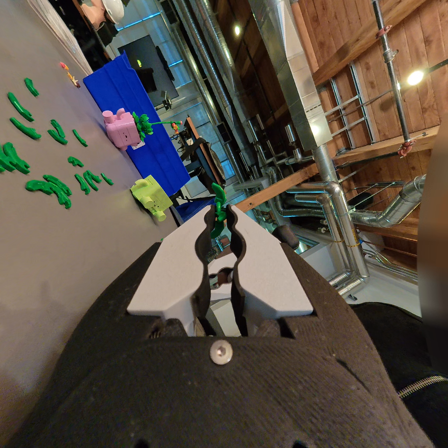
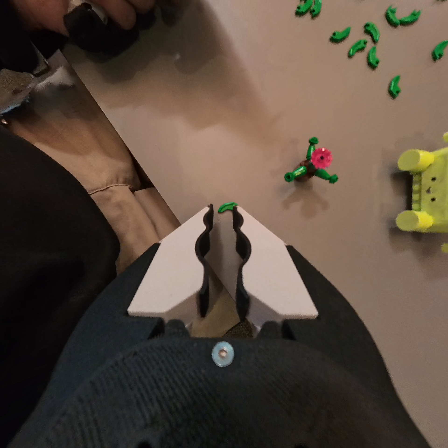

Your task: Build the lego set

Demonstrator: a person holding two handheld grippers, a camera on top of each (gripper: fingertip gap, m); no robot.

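In the left wrist view, our left hand-held gripper (image 1: 221, 214) is lifted off the worktop (image 1: 48, 242) and tilted. It pinches a small green leaf bunch (image 1: 219, 211) right at its tips, and the leaves poke out at 12 o'clock. The bunch looks tiny, light and hard, with thin leaves that could pop off, so we think a soft pinch on its middle knob is best. At 10 o'clock stands a pink pot (image 1: 121, 132) with a green plant in it, just in front of a blue bin (image 1: 135, 116). A lime pot (image 1: 152, 196) lies closer, near the worktop edge. Loose green leaves (image 1: 55, 186) are spread out at 9 o'clock.

In the right wrist view, our right hand-held gripper (image 2: 223, 209) looks down at the worktop with its fingers a little apart. One green leaf (image 2: 226, 207) shows just past the tips, by the right finger. We cannot tell if it is held or only lies there. At 1 o'clock sits a small stem piece with a pink flower (image 2: 321, 158) on top. The flower looks easy to knock off, so we would hold the green stem arms. The lime pot lies at 3 o'clock.
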